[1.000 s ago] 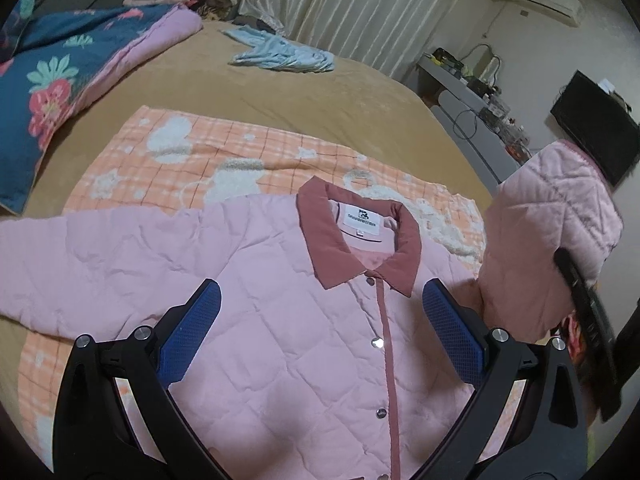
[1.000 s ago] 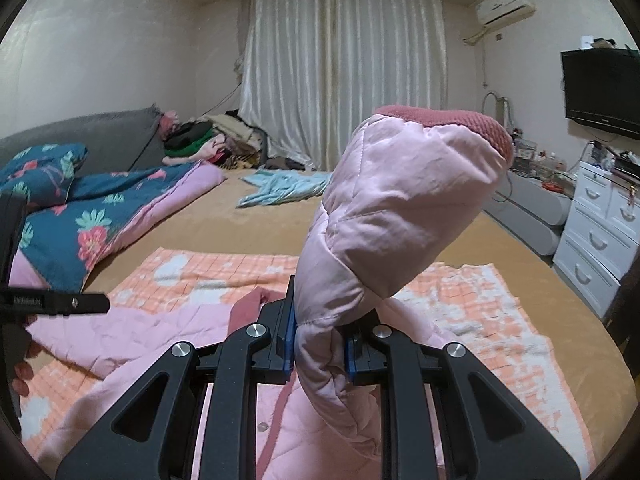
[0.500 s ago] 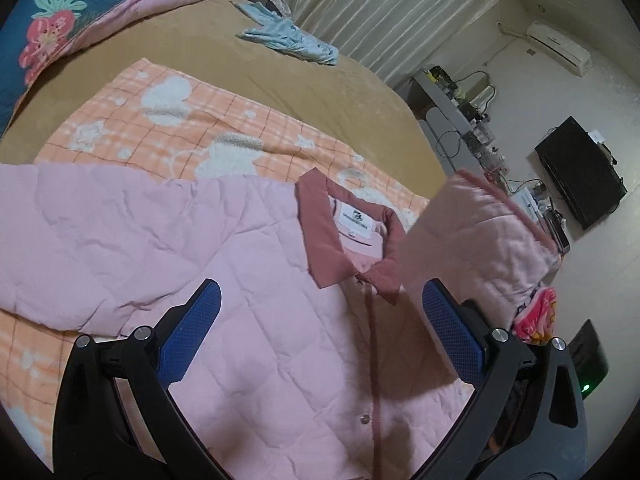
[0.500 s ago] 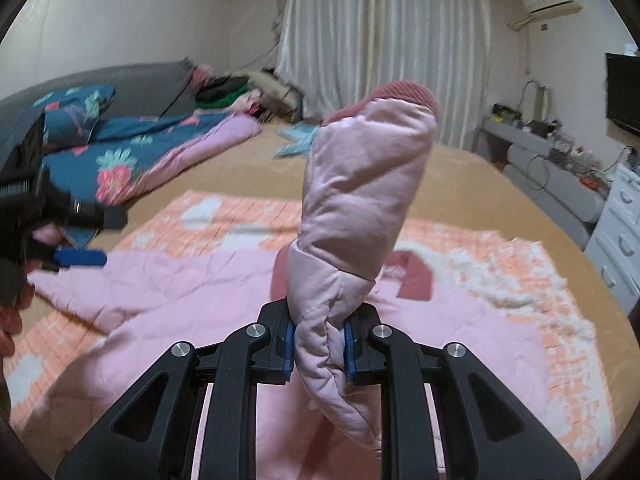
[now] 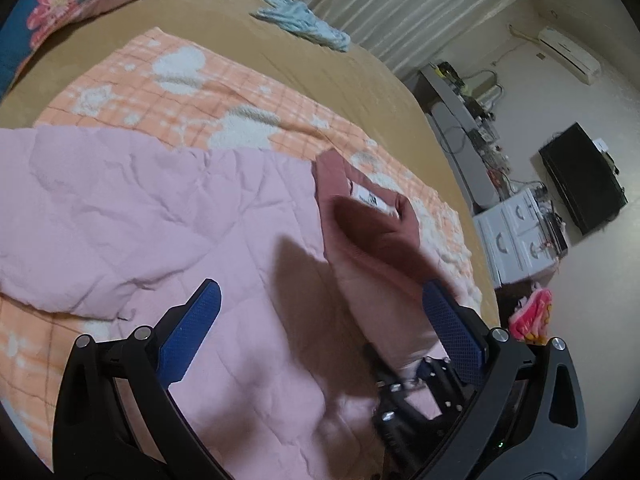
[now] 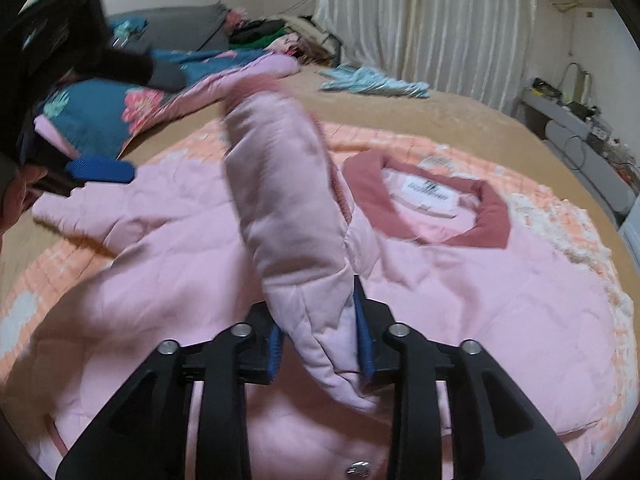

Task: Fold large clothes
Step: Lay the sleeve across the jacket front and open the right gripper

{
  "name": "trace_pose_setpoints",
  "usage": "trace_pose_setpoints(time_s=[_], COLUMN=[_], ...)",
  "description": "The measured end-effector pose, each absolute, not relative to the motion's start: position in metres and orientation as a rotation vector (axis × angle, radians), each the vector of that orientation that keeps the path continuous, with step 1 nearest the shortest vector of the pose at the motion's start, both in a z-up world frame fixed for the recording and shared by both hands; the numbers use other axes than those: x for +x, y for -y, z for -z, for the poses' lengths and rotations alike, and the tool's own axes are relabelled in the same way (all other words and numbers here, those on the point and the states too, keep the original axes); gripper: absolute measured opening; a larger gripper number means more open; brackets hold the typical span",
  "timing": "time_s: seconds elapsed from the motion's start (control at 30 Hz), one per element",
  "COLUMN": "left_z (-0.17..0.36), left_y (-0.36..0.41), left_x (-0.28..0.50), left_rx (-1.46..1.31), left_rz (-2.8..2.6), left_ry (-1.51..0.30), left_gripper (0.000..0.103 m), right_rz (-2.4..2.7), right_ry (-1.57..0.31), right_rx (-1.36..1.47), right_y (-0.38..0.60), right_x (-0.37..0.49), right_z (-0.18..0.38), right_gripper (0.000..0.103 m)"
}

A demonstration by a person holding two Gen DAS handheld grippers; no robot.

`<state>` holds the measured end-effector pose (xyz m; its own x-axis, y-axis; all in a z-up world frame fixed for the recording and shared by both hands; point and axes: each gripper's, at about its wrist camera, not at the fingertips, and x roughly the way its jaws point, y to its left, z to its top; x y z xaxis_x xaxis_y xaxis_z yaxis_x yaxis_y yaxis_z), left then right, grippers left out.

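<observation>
The pink quilted jacket's [image 6: 460,292] sleeve [image 6: 288,216] stands between the right gripper's [image 6: 320,344] opening jaws, while the left gripper [image 5: 320,332] hovers wide open, empty, above the jacket.

A: What lies between the right gripper [image 6: 319,340] jaws?
B: A pink sleeve [image 6: 286,216], rising ahead of the opening jaws.
A: And beyond?
B: The jacket [image 6: 460,292] flat on a blanket [image 6: 576,216]; collar [image 6: 424,200] ahead, right.

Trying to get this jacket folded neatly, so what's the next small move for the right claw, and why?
Probably let the right claw finish opening and back away: its jaws are opening, and the sleeve between them already reaches across the pink jacket.
</observation>
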<state>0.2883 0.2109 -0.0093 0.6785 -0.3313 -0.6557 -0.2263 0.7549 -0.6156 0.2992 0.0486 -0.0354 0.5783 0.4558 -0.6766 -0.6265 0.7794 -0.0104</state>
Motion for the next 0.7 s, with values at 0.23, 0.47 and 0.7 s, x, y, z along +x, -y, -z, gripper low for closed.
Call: trace_pose_setpoints(time_s=[0.23, 0.47, 0.7], left_z=[0.038, 0.067, 0.077], left_y=[-0.206, -0.192, -0.163], left_x=[0.286, 0.278, 0.285], left_rx=[-0.787, -0.82, -0.801], left_rz=[0.065, 0.052, 0.082], left_ry=[-0.921, -0.985, -0.995], left_gripper=[0.095, 0.095, 0.079], right_rz=[-0.661, -0.624, -0.479], right_ry=[-0.776, -0.759, -0.753], right_rx=[-0.278, -0.162, -0.1], right_y=[-0.047, 0.006, 0.072], right_x=[0.288, 0.279, 0.286], right_z=[0.042, 0.022, 0.011], right_gripper=[0.076, 0.086, 0.086])
